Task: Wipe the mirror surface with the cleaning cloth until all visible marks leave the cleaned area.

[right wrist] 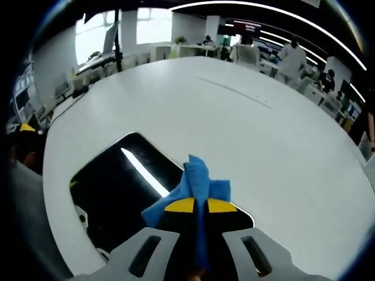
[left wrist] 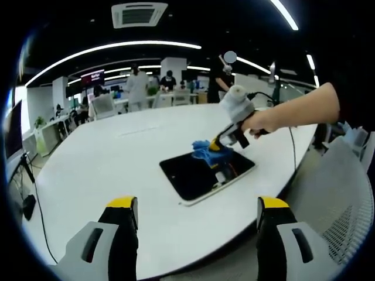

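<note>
Mirror [left wrist: 202, 174] flat on table [left wrist: 105, 158]; right gripper [right wrist: 195, 205] pinches blue cloth [right wrist: 196, 181] on it; left gripper [left wrist: 196, 212] jaws spread, hovering.

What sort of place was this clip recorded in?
Most likely an open-plan office: a large white table holding the mirror, desks with people behind, strip lights and a ceiling air vent.

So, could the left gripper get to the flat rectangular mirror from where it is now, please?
Probably yes: the left gripper is open above bare white table, facing the flat rectangular mirror. The right gripper presses the blue cloth on its far corner only.
</note>
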{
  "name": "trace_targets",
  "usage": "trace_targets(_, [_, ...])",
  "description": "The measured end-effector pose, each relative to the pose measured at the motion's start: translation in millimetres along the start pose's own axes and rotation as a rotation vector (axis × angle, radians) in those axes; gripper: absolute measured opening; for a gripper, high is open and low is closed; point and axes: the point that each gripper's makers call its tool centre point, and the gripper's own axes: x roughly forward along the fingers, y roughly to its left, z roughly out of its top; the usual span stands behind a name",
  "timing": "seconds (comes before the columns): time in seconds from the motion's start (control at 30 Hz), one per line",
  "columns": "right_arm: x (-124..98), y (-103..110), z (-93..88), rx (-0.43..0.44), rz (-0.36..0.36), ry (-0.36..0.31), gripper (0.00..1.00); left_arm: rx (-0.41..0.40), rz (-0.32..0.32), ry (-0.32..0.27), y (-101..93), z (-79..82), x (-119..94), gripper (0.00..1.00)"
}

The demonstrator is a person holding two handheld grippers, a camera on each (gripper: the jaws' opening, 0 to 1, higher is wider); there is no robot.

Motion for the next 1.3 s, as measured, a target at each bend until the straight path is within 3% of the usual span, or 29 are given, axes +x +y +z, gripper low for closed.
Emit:
trace_targets(0.43, [-4.7,6.1,-1.2,0.044,0.000,-0.030,0.00,-0.001,-0.003,0.003,-0.4,-0.5,0.2,0.82])
trace_targets(1.3, [-26.8,35.2,-19.3,0.006,0.047,-0.047,0.00,0.005,0.005,-0.005,1.2,1.1,-0.3,0.83])
